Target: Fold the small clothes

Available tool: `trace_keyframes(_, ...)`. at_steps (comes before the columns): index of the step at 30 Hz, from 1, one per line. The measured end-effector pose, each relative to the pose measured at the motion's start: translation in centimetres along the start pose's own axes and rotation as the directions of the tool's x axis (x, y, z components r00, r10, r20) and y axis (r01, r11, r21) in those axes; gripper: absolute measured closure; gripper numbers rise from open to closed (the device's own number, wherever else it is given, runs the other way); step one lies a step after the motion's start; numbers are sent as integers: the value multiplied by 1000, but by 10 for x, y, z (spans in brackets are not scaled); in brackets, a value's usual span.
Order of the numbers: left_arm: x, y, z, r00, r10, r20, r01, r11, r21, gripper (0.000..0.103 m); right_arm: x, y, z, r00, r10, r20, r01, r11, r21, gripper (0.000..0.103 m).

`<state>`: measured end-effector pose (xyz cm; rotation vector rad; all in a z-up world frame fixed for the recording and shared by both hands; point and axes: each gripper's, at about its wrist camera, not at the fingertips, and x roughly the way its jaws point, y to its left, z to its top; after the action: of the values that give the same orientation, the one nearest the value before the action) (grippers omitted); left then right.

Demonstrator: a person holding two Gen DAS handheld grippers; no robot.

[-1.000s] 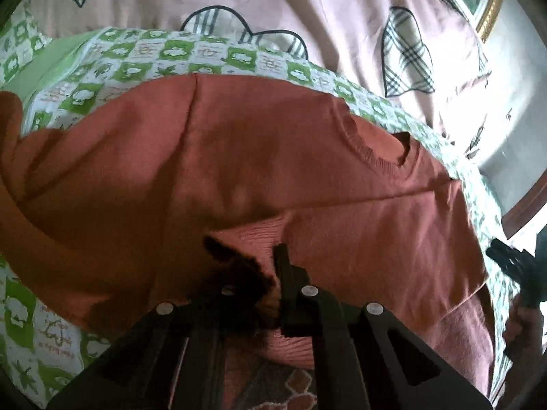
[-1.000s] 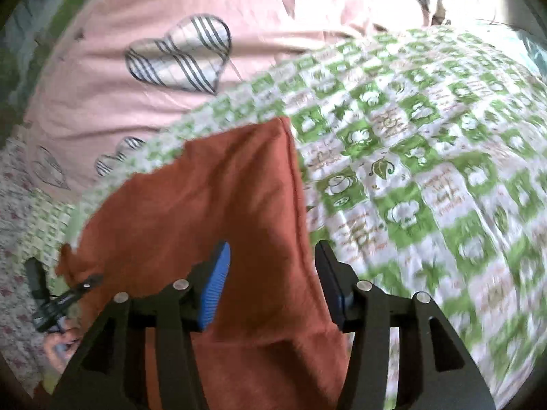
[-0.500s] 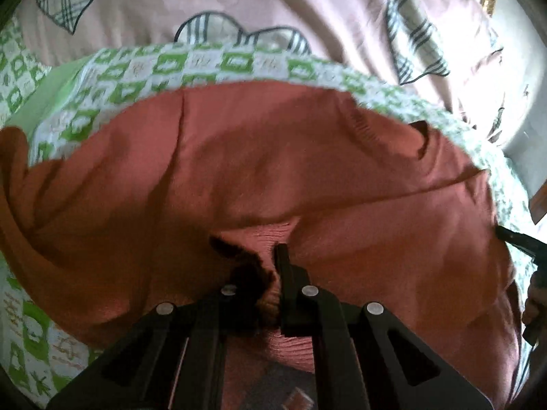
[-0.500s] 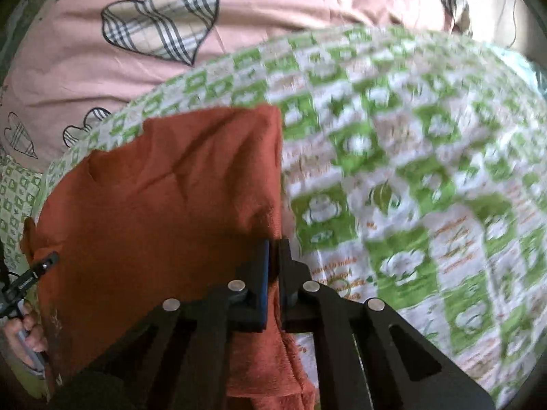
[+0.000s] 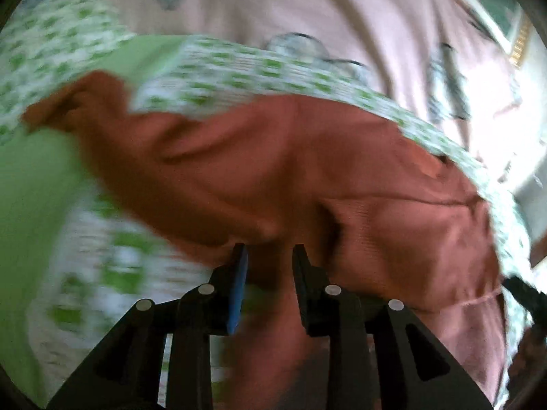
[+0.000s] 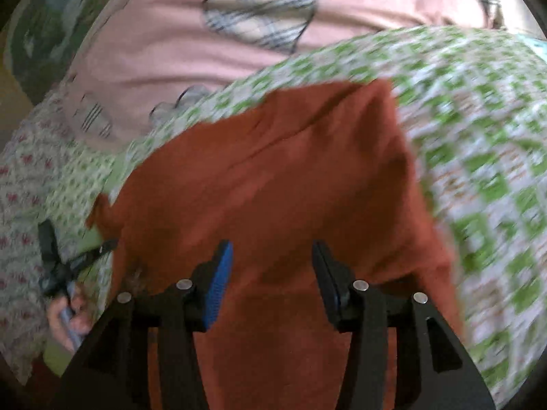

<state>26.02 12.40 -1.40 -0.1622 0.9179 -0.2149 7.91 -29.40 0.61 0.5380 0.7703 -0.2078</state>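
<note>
The left claw [image 5: 270, 256] has its jaws partly apart and opening; the rust-red sweater [image 5: 307, 177] shows in the gap, but the pads do not press on it, so the claw has let go. Just beyond its tips the sweater bunches into a raised fold, and from there the cloth runs away toward a sleeve end [image 5: 71, 102] at the far left and a neck opening [image 5: 434, 165] at the right. The right claw [image 6: 271, 256] stands wider, its jaws also opening, with a blue pad [image 6: 218, 287] facing inward on one finger; the sweater [image 6: 290, 188] lies flat beneath and between the fingers, unpinched, so this claw is released too. The sweater's straight right edge runs away from this claw toward a far corner [image 6: 383, 85]. Under the sweater on all sides lies a green-and-white checked sheet [image 6: 485, 171], and beyond the sweater's far edge a pink blanket [image 6: 205, 51] with plaid hearts. To the left of the sweater in the right wrist view, a hand [image 6: 66, 314] holds the other claw's dark frame. Both views are blurred.
</note>
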Motion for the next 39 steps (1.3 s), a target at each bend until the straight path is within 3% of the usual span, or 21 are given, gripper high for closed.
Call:
trace_keyframes(4, -9, 70, 16, 995, 100, 10, -99, 988, -122, 70, 13, 22, -22, 997, 38, -64, -40, 999, -36, 53)
trace_keyframes(6, -12, 104, 28, 992, 127, 17, -121, 974, -192, 50, 17, 31, -33, 995, 47, -90, -51, 998, -41, 53)
trace_keyframes(7, -13, 124, 35, 993, 120, 22, -111, 964, -242, 47, 18, 35, -36, 994, 48, -100, -53, 998, -45, 53)
trace_keyframes(13, 10, 211, 76, 997, 54, 48, -24, 877, -481, 47, 27, 51, -53, 986, 56, -156, -68, 995, -72, 53)
trace_keyframes(19, 39, 254, 114, 994, 72, 86, -10, 819, -573, 48, 28, 57, -55, 982, 46, -185, -60, 995, -74, 53)
trace_keyframes(21, 44, 264, 124, 992, 73, 102, 3, 799, -601, 53, 26, 58, -55, 982, 40, -184, -55, 996, -74, 53)
trace_keyframes(22, 45, 267, 129, 991, 72, 113, 12, 794, -607, 61, 24, 58, -55, 982, 41, -185, -56, 996, -75, 53)
trace_keyframes(23, 46, 267, 132, 991, 65, 115, 17, 798, -602, 91, 23, 58, -55, 982, 41, -185, -56, 996, -76, 53)
trace_keyframes(24, 51, 263, 136, 993, 51, 104, 19, 811, -585, 102, 21, 58, -56, 982, 42, -184, -57, 996, -76, 53)
trace_keyframes(26, 46, 251, 140, 991, 81, 105, -12, 843, -538, 103, 18, 57, -57, 982, 45, -181, -60, 995, -78, 53)
trace_keyframes(30, 22, 230, 142, 980, 61, 188, 36, 880, -473, 103, 11, 55, -60, 985, 40, -171, -54, 996, -76, 53)
trace_keyframes(35, -5, 228, 140, 966, 5, 260, 121, 875, -468, 103, 8, 53, -65, 984, 37, -173, -51, 996, -76, 53)
trace_keyframes(37, -2, 229, 140, 972, -2, 233, 118, 867, -485, 103, 7, 52, -66, 985, 38, -170, -50, 997, -64, 53)
trace_keyframes(39, 5, 239, 132, 980, -16, 200, 122, 838, -532, 86, 7, 52, -68, 983, 41, -177, -52, 997, -56, 53)
